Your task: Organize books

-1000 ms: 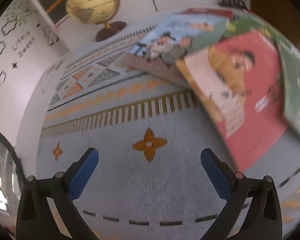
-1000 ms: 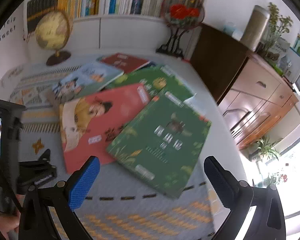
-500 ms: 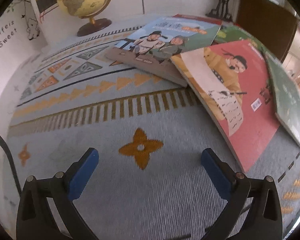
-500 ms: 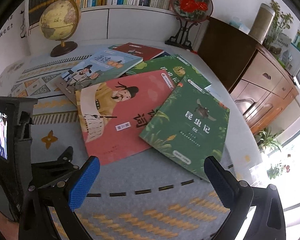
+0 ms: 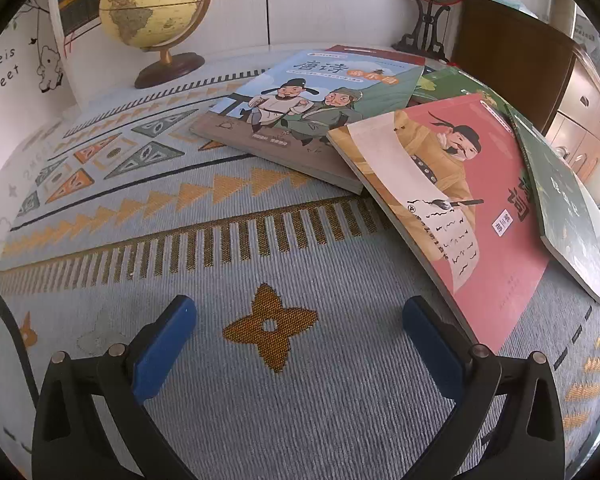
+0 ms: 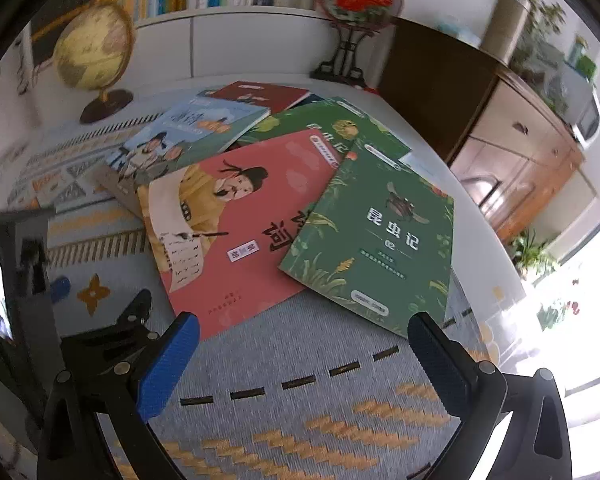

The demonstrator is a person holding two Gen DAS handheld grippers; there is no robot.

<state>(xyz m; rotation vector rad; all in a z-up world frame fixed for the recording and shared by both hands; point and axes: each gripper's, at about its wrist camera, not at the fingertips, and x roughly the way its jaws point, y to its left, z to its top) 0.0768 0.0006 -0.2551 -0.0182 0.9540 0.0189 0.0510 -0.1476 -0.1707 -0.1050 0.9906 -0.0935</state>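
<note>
We see the left gripper (image 5: pixel 296 334) as two matte black, angular arms with cut-out slots, each ending in a smooth blue pad (image 5: pixel 162 350) and carrying round silver screw heads near the pad's base; a thin black cable curves along the left edge of that view. The right gripper (image 6: pixel 301 358) has the same black frame and silver screws, though its blue pads (image 6: pixel 168 364) look finely ribbed. Beside it stands what seems to be the other gripper's black body, blurred, with a small lit screen.
</note>
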